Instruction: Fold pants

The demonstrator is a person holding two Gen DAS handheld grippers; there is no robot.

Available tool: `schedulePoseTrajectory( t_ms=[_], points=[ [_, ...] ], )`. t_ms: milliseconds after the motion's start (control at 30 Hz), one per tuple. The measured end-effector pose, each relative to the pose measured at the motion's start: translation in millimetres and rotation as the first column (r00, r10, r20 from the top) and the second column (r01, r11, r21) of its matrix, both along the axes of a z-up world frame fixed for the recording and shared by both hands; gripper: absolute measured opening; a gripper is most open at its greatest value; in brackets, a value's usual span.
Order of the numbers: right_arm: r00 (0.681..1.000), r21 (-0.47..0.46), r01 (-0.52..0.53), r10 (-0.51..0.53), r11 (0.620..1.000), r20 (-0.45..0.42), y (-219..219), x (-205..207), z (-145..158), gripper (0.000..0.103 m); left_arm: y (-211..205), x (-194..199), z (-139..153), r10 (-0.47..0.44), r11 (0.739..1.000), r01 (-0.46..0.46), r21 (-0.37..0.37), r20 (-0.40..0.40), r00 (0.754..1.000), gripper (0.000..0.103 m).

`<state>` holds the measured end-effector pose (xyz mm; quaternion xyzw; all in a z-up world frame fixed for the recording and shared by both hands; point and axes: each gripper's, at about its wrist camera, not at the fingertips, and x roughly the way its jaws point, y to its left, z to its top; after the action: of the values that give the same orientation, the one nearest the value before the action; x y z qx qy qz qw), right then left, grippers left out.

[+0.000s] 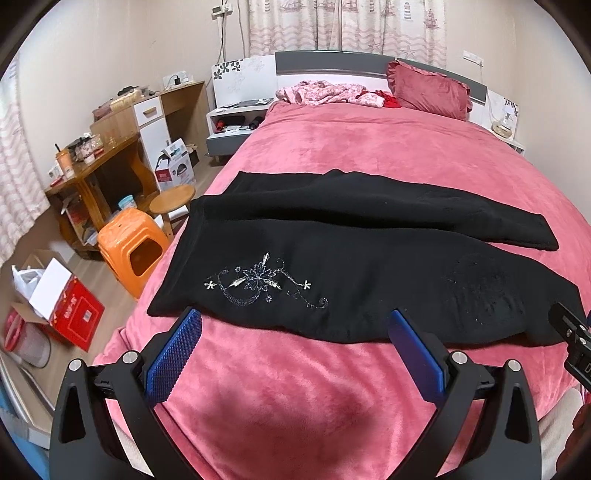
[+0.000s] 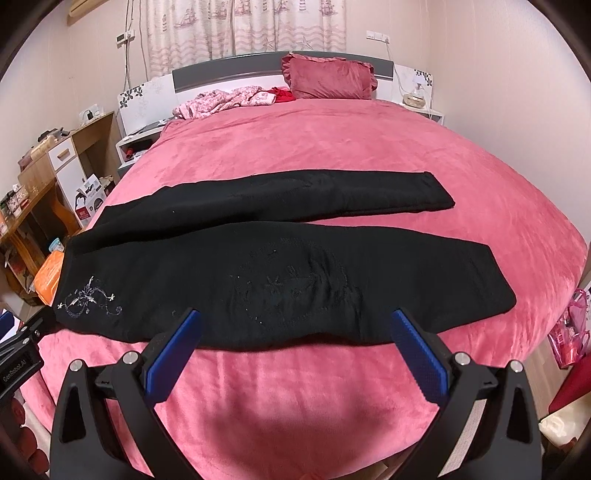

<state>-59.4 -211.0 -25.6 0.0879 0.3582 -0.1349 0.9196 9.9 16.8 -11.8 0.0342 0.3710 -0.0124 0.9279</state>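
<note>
Black fleece pants (image 1: 332, 258) lie flat across the pink bedspread (image 1: 369, 147), 2 legs splayed apart, both left gripper (image 1: 293, 325) and right gripper (image 2: 295, 325) spread wide and empty; risk: pinching only 1 layer, or bedspread too.

Bed (image 1: 388, 147) with pink plush cover, grey headboard (image 1: 332, 61), patterned curtains (image 1: 347, 26) behind. Wooden table (image 1: 96, 162), round stool (image 1: 172, 197) and orange plastic stool (image 1: 131, 245) stand left on the wood floor (image 1: 92, 332).

"GenRobot.AI" on the left gripper's (image 2: 16, 363) black body
</note>
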Motion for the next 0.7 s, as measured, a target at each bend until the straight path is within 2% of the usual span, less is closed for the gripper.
schedulePoseTrajectory(
  t_ms=[700],
  points=[
    [1.0,-0.002,-0.004,0.004,1.0,-0.013,-1.6,-0.4,-0.5,0.101,1.4,0.5,-1.1,-0.001,1.0,0.001,0.001,-0.004,1.0,0.1]
  ],
)
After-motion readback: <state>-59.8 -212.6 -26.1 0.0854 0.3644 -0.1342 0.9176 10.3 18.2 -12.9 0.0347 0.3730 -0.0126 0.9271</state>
